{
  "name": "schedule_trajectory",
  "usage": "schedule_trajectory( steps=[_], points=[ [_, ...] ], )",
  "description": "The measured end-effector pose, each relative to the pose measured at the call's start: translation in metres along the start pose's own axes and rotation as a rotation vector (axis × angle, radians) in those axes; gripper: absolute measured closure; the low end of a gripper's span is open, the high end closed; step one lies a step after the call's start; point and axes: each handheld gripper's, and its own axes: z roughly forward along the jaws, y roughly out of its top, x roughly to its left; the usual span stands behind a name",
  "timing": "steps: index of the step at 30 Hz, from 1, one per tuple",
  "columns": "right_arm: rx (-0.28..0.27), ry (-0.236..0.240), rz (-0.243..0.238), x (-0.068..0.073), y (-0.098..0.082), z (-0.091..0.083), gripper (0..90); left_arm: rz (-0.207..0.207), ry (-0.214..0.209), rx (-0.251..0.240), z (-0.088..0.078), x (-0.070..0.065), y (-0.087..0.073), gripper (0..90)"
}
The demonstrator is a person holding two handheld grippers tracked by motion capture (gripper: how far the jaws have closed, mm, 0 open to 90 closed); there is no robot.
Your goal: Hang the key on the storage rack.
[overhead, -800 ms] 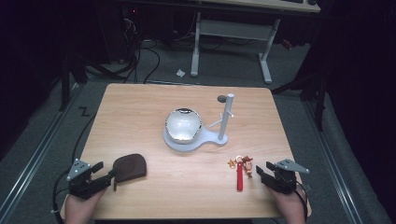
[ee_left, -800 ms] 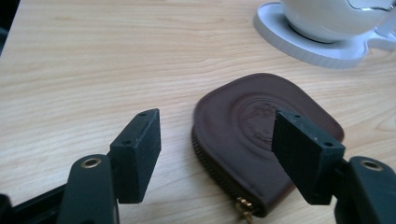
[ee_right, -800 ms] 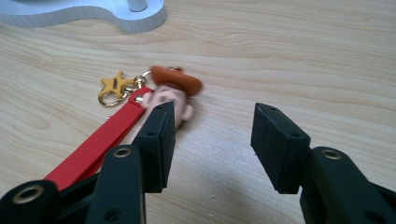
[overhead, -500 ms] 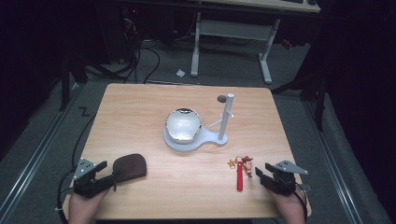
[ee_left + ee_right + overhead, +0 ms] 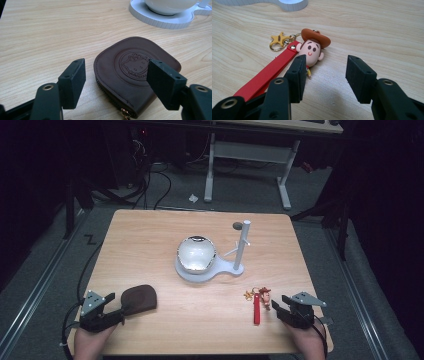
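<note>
the left hand-held gripper (image 5: 116,82) is spread wide, its jaws either side of the near end of a brown leather pouch (image 5: 136,72) lying flat on the wooden surface (image 5: 150,245). the right hand-held gripper (image 5: 325,77) is spread too, pinching nothing, just beside a cowboy keychain (image 5: 312,50) with a red strap (image 5: 269,72). beyond the pouch stands a white stand (image 5: 207,270) carrying a shiny bowl (image 5: 196,253).

My left gripper (image 5: 116,308) sits at the lower left of the high view, jaws spread wide apart, my hand (image 5: 92,344) gripping it from the bottom edge. My right gripper (image 5: 278,306) sits at the lower right, jaws likewise parted, held by my right hand (image 5: 309,344).
</note>
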Motion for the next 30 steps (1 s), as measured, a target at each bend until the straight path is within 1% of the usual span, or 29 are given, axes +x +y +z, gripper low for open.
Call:
schedule_trajectory(
  steps=[5,8,9,16,17,18,19,20,21,22,30],
  points=[
    [0.003,0.004,-0.002,0.001,0.0,0.001,52.2,-0.018,-0.005,0.008,0.001,0.002,-0.001,29.5],
    [0.005,0.007,-0.011,0.001,0.0,0.002,52.8,-0.034,-0.016,0.0,0.001,0.002,-0.001,28.4],
    [0.012,0.008,-0.006,0.002,0.0,0.002,54.0,-0.04,-0.021,-0.006,0.001,0.001,0.0,28.3],
    [0.036,0.03,0.002,0.002,0.001,0.003,55.3,-0.021,-0.033,-0.011,0.001,-0.005,0.001,28.1],
    [0.045,0.032,-0.003,0.002,0.001,0.004,55.3,-0.017,-0.038,-0.009,0.002,-0.005,0.0,28.1],
    [0.063,0.035,0.007,0.003,0.002,0.004,55.3,-0.012,-0.041,-0.006,0.002,-0.005,0.0,28.1],
    [0.07,0.036,-0.01,0.003,0.003,0.005,55.2,-0.008,-0.044,-0.004,0.003,-0.005,0.0,28.1],
    [0.086,0.029,-0.008,0.005,0.004,0.005,54.9,-0.008,-0.047,-0.003,0.003,-0.005,-0.001,28.1],
    [0.098,0.023,-0.022,0.006,0.005,0.005,54.6,-0.009,-0.05,-0.003,0.003,-0.004,-0.001,28.1],
    [0.11,0.018,-0.027,0.007,0.005,0.005,54.1,-0.014,-0.052,-0.006,0.003,-0.004,-0.001,28.1],
    [0.17,0.019,-0.05,0.01,0.008,0.006,51.5,-0.014,-0.056,-0.024,0.0,-0.003,0.001,28.3]
  ],
)
